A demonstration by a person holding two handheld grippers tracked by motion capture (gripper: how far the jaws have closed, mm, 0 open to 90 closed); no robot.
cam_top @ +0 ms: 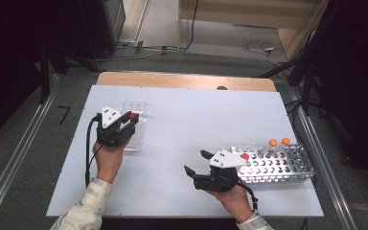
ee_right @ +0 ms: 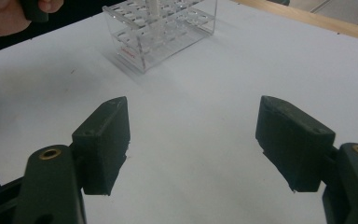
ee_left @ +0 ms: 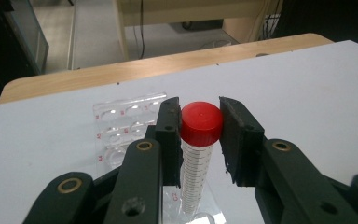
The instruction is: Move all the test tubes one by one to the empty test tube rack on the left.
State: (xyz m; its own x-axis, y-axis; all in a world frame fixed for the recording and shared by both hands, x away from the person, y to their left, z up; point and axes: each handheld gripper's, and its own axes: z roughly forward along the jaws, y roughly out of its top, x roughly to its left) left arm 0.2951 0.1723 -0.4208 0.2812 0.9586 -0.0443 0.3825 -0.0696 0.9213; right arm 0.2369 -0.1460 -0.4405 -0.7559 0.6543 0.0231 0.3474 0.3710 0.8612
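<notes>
From above we held the red-capped tube (cam_top: 132,116) in the left hand-held gripper (cam_top: 127,122) over the clear rack (cam_top: 136,125) at far left; its view showed the cap clamped, needing a plumb descent; the right hand-held gripper (ee_right: 193,140) gaped wide over the surface (ee_right: 205,93).

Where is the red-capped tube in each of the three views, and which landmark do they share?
High view: red-capped tube at left, between the left gripper jaws, over the clear rack.
Left gripper view: centre, cap clamped.
Right gripper view: top, a pale tube standing in the rack; cap cut off.
Shared landmark: the clear rack.
</notes>
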